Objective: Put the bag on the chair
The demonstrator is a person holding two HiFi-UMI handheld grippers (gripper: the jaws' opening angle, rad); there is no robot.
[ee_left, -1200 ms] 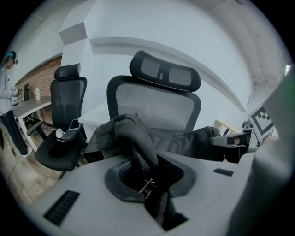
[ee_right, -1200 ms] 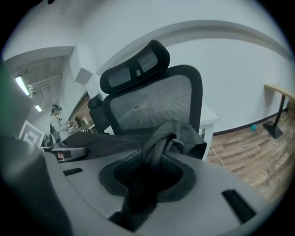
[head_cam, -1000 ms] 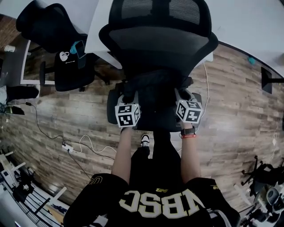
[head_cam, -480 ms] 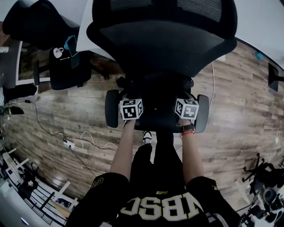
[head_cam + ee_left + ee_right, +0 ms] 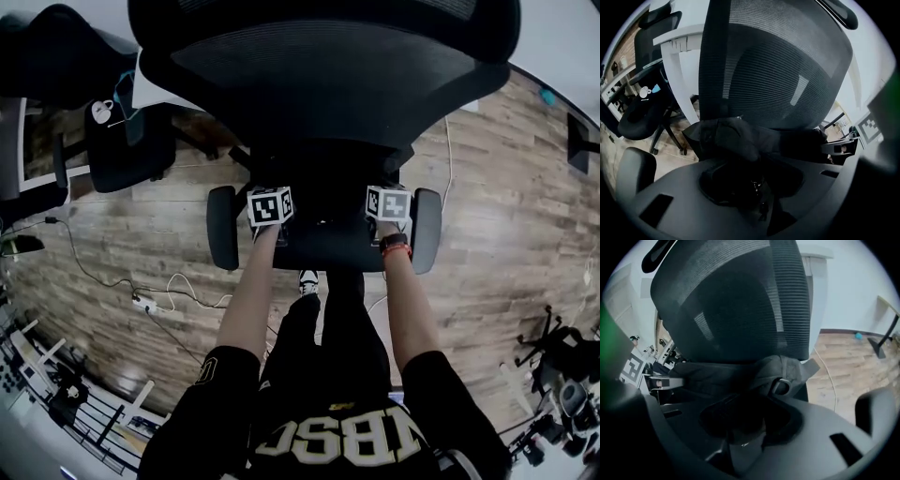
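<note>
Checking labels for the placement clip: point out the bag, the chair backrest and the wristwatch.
bag (image 5: 733, 136), left gripper view, on its bunched top fabric.
chair backrest (image 5: 328, 75), head view, middle of the mesh.
wristwatch (image 5: 395, 246), head view, on the band at the right wrist.

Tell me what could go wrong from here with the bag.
1. The left gripper and right gripper clamp the bag low against the chair backrest. Whether it rests on the seat is unclear, black on black, so opening now might drop it.
2. The strap ring could snag on the right armrest.
3. Pushing into the backrest might shift the chair.
</note>
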